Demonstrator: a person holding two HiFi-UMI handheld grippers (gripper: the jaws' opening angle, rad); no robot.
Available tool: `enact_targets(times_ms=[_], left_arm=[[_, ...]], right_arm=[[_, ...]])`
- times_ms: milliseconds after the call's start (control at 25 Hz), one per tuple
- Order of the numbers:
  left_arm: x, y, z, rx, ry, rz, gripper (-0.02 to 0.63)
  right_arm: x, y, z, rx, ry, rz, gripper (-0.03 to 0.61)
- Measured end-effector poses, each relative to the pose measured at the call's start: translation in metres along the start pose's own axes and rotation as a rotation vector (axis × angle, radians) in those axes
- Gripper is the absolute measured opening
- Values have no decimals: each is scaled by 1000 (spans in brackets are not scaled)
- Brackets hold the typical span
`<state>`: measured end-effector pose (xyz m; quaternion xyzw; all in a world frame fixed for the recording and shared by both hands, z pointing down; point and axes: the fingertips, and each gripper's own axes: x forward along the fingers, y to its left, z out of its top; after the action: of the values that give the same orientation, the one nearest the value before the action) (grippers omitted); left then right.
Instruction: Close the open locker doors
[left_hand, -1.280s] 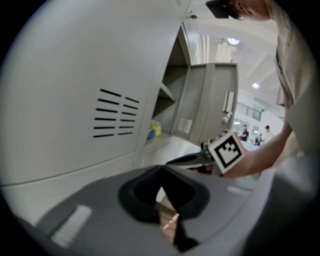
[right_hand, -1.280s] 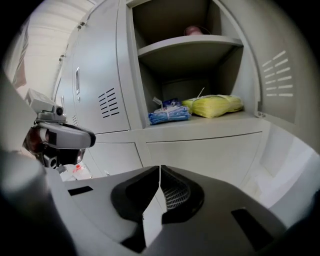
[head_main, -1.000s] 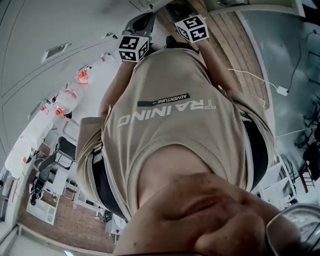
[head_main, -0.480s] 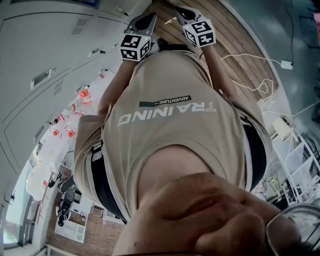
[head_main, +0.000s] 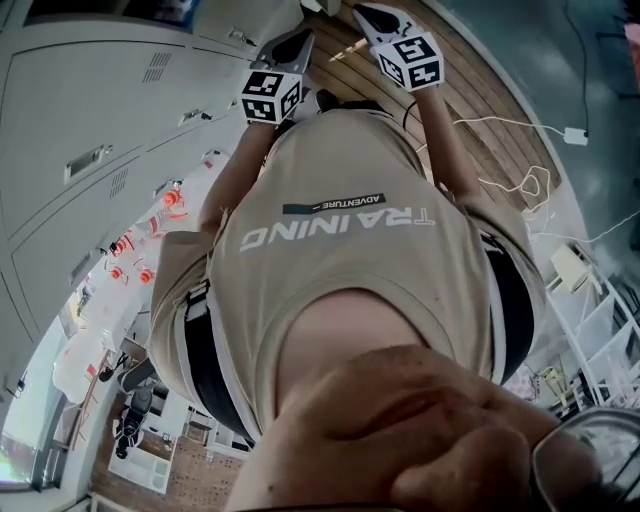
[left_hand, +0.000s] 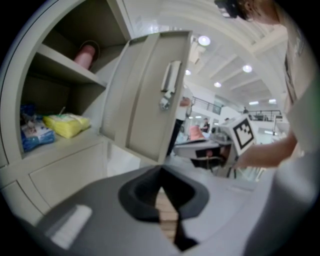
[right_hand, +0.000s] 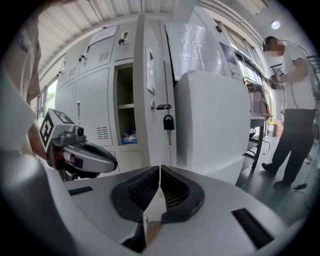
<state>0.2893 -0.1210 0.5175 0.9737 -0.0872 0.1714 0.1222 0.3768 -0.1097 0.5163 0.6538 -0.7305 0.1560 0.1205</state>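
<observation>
In the left gripper view an open locker door (left_hand: 146, 95) with a metal handle (left_hand: 169, 86) hangs ajar just ahead of my left gripper (left_hand: 161, 173). Its jaws are shut with nothing in them. The compartment behind holds a pink cup (left_hand: 85, 55), a yellow packet (left_hand: 66, 124) and a blue packet (left_hand: 33, 133). In the right gripper view the same kind of door (right_hand: 150, 90) stands edge-on with a padlock (right_hand: 168, 121), beside an open compartment (right_hand: 125, 105). My right gripper (right_hand: 160, 170) is shut and empty. The head view shows both grippers, left (head_main: 293, 45) and right (head_main: 372, 17), held out past my shirt.
Grey closed lockers (head_main: 90, 150) fill the left of the head view. A large white cabinet (right_hand: 212, 120) stands right of the door. A person (right_hand: 290, 100) stands at the far right. A white cable (head_main: 520, 185) lies on the wooden floor (head_main: 470, 60).
The head view has swung so more of the lockers shows at the left. Both grippers sit slightly higher in the picture, still side by side and shut.
</observation>
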Motion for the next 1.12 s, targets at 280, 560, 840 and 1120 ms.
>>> enact_targets(times_ms=[280,560,840,1120], left_arm=[[-7,12,-4,-27,8,49,-2],[-22,28,-12,-52,0,90,-2],[-50,45,-12,-81,-19,147,-2],[-99,75,-11,-98,-35,238,-2]], right_arm=[[12,10,13,-32,-10,66,15],[17,29,12,-15,-8,119,15],[33,67,18,2,-3,210,15],[60,112,32,-26,-29,300,15]])
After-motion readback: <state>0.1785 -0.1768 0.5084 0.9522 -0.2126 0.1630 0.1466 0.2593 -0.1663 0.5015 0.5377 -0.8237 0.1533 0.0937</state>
